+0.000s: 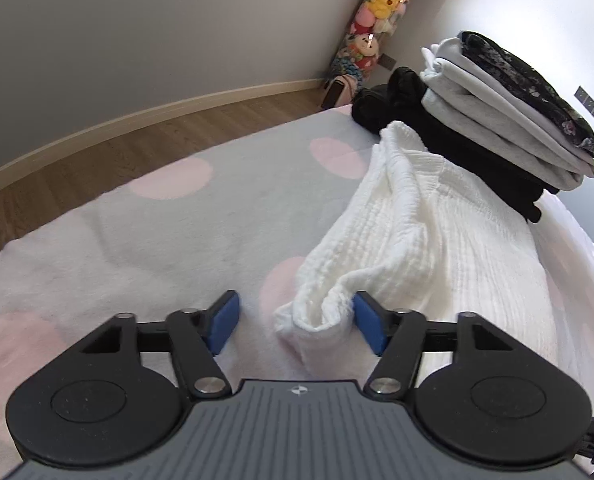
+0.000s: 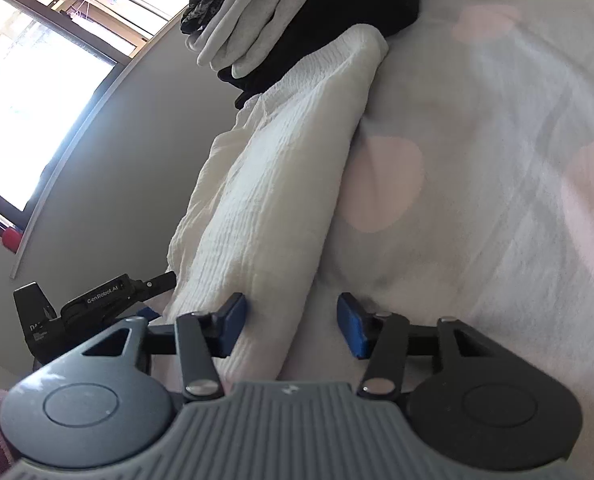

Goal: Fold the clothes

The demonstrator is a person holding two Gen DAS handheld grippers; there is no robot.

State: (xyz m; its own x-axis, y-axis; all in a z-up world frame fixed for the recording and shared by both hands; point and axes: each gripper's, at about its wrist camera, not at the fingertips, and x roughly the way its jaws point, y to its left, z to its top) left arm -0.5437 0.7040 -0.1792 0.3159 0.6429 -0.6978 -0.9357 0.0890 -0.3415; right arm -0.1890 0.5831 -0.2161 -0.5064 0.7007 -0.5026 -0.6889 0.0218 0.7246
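Bedroom, polka-dot bed cover point(image 1: 137, 240) as work surface, wood floor and plush column behind. White crinkled garment point(image 1: 417, 232) lies on the bed, long axis running away from both tools toward the folded stack point(image 1: 509, 120) at its far end. Left tool point(image 1: 295, 324) spread wide, near bunched corner just inside its right pad, nothing pinched. Right tool point(image 2: 291, 326) also spread, straddling the garment's near end. Both about equally near; likely next move is closing on the near edge.
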